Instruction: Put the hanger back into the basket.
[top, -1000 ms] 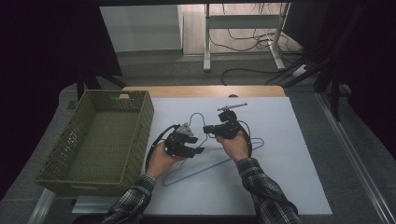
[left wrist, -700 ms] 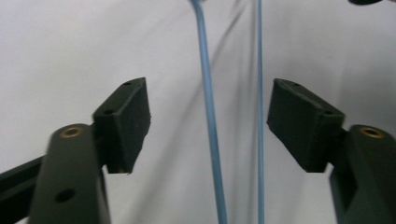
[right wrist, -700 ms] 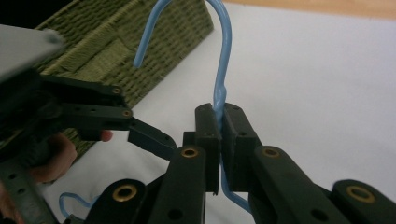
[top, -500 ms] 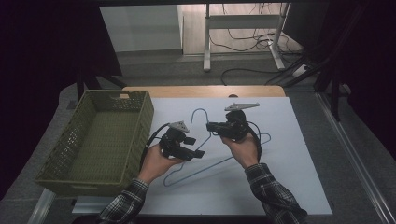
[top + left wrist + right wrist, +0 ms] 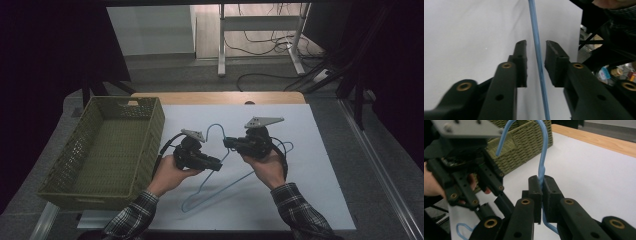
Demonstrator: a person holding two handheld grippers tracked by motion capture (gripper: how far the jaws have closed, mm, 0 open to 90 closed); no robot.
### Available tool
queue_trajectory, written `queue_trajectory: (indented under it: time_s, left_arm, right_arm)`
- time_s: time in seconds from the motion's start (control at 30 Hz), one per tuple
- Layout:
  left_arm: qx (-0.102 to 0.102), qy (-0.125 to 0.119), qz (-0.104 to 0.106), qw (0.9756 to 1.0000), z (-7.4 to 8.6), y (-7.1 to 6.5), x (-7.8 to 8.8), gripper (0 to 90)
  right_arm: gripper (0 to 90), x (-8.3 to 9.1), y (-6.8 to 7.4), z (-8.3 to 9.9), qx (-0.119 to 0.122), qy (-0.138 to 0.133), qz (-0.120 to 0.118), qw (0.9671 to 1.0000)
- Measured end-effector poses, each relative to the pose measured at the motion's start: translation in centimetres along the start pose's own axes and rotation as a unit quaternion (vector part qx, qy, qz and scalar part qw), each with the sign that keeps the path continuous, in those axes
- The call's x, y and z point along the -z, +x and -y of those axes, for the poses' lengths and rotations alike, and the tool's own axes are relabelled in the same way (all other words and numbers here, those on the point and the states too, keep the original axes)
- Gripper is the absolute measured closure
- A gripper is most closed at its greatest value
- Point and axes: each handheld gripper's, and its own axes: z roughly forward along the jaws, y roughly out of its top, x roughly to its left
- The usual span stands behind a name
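A blue wire hanger (image 5: 225, 186) lies partly raised over the white sheet (image 5: 310, 165), its hook (image 5: 216, 126) pointing away from me. My right gripper (image 5: 227, 143) is shut on the twisted neck just below the hook (image 5: 545, 142), and its pads (image 5: 535, 187) press on the wire. My left gripper (image 5: 217, 165) straddles one straight arm of the hanger (image 5: 537, 55). Its jaws have just been closing with that wire between them, and a small gap still shows on each side of it. In the right gripper view the left gripper (image 5: 504, 205) sits close by at the left.
An olive woven basket (image 5: 148, 150) stands at the left of the sheet, close to my left hand, and its wall (image 5: 524, 145) rises behind the hook. A wooden table edge (image 5: 220, 97) runs along the far side. Cables and a desk frame lie on the floor beyond.
The right gripper has moved up and a little to the right with the hanger's neck, lifting the hook end. The left gripper has risen slightly beside it.
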Motion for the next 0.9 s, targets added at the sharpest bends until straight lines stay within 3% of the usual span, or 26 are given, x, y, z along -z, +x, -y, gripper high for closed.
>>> queue_trajectory:
  time_s: [0.13, 0.23, 0.3, 0.33, 0.43, 0.7, 0.9]
  left_arm:
    - [0.004, 0.015, 0.02, 0.9997, -0.2, 0.1, -0.2, 78.5]
    - [0.014, 0.027, 0.013, 0.9995, -0.2, 0.0, -0.4, 85.7]
    - [0.019, 0.026, 0.019, 0.9993, 0.0, 0.3, -0.4, 87.5]
    - [0.032, 0.019, 0.03, 0.9989, 0.1, 0.5, -0.3, 87.7]
    - [0.048, 0.011, 0.03, 0.9983, 0.2, 0.5, 0.0, 87.9]
    - [0.074, -0.014, 0.02, 0.997, 0.1, 0.6, 1.9, 88.0]
    - [0.091, -0.03, 0.011, 0.9954, -0.2, 0.5, 3.5, 87.9]
  right_arm:
    - [86.0, 0.2, 0.2, 0.4, 0.004, -0.002, -0.011, 0.9999]
    - [85.9, 0.1, 0.3, 0.6, 0.006, 0.001, -0.015, 0.9999]
    - [85.5, 0.1, 0.4, 0.6, 0.009, 0.002, -0.019, 0.9998]
    - [85.3, 0.1, 0.4, 0.6, 0.009, 0.002, -0.021, 0.9997]
    - [83.9, 0.3, 0.5, 0.5, 0.013, 0.002, -0.011, 0.9999]
    - [57.3, 1.6, 1.3, 0.6, 0.03, 0.007, 0.016, 0.9994]
    - [37.2, 3.3, 1.7, 1.4, 0.022, 0.008, 0.013, 0.9996]
